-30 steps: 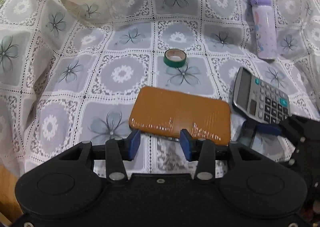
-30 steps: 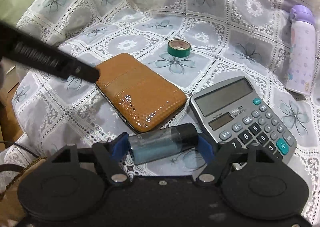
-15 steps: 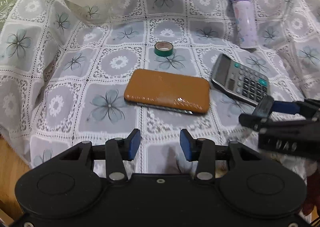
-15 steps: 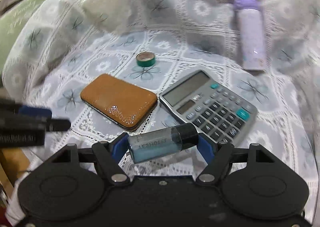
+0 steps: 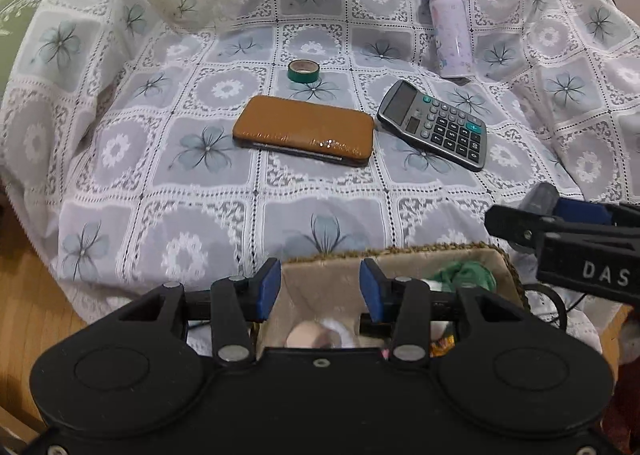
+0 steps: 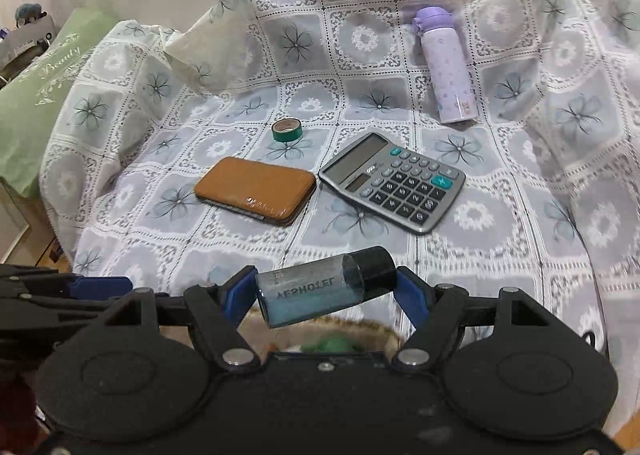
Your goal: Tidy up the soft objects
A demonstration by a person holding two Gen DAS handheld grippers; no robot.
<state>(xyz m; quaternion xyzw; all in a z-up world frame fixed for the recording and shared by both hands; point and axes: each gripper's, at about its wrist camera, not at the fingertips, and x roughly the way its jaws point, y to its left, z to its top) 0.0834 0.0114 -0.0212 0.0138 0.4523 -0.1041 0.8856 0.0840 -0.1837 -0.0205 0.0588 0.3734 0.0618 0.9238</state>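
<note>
Broadly, the biggest thing in view is the lace tablecloth (image 6: 472,215), grey squares with flower prints, draped over a raised surface and bunched up at the back. A green cushion (image 6: 36,95) lies off its left edge. At the near edge, below both tools, sits a woven basket (image 5: 460,249) with a beige lining; something green and soft (image 5: 466,273) lies inside it, along with paler items too hidden to name.

On the cloth, well apart from the basket, lie a tan wallet (image 6: 254,191), a grey calculator (image 6: 394,181) just beside it, a lilac flask (image 6: 446,67) lying further back, and a small roll of green tape (image 6: 286,129).

The left gripper (image 5: 320,289) hovers over the basket with its blue pads spread and nothing between them. The right gripper (image 6: 326,291) pinches a small bottle (image 6: 320,293) crosswise: clear body, bluish contents, black cap (image 6: 374,269) toward the right pad. It hangs above the basket rim.

As a judgement, the bottle is light, rigid and smooth-walled, so it could slip or roll within the pads; a hold across the middle of the body, as now, seems safer than one on the cap. The wallet looks stiff with a glossy skin, best taken by a long edge. The basket's contents appear soft and would yield to a pinch anywhere.
</note>
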